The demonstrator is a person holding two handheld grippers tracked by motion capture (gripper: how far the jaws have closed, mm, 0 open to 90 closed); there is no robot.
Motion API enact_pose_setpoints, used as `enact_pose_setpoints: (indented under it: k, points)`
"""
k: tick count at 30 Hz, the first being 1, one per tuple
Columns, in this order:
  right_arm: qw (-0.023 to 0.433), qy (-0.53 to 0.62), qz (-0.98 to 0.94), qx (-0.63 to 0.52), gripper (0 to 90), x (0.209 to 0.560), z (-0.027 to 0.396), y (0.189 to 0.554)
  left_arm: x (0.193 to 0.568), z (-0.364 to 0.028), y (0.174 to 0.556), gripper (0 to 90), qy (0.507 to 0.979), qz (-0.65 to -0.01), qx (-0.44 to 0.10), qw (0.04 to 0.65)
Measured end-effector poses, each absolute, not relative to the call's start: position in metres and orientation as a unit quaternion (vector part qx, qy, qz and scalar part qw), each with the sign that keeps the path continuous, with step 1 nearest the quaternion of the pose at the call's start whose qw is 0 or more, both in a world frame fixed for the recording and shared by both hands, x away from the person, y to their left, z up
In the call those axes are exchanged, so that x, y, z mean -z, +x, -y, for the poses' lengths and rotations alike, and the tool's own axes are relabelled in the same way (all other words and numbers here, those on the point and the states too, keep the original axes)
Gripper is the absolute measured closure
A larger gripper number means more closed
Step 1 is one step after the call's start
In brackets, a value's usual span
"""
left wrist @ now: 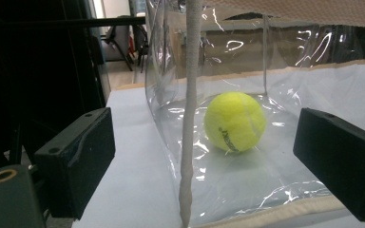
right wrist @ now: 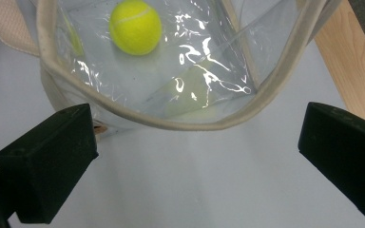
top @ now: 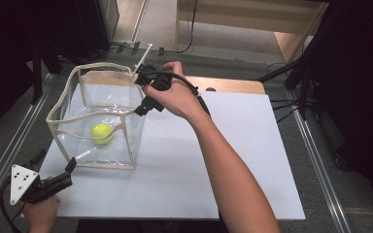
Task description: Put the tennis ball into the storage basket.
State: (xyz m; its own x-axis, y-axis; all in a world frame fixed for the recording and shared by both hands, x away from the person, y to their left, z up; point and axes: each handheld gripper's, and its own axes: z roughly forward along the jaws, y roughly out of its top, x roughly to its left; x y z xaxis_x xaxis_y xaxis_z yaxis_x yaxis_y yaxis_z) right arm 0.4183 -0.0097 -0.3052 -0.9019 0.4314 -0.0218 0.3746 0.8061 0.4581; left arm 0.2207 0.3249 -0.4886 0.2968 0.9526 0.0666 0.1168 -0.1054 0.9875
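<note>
Tennis ball (top: pixel 101 132) in bag (top: pixel 63 99), below right tongs (top: pixel 143 99).

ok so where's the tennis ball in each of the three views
High view: the tennis ball lies left of centre, on the floor of the clear bag.
Left gripper view: just right of centre, seen through the bag's clear wall, right of its cream corner seam.
Right gripper view: top, left of centre, seen down through the bag's open mouth.
Shared landmark: the bag's cream trim, which frames the ball in all three.
</note>
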Motion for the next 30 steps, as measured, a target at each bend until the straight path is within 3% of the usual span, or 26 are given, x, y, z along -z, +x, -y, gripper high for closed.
enact_pose_setpoints:
  k: [30]
  points:
    - [0.068,0.221,-0.944,-0.236,0.0,0.353,0.034,0.394,0.489,-0.324,0.221,6.9,0.622,-0.43,-0.409,0.511]
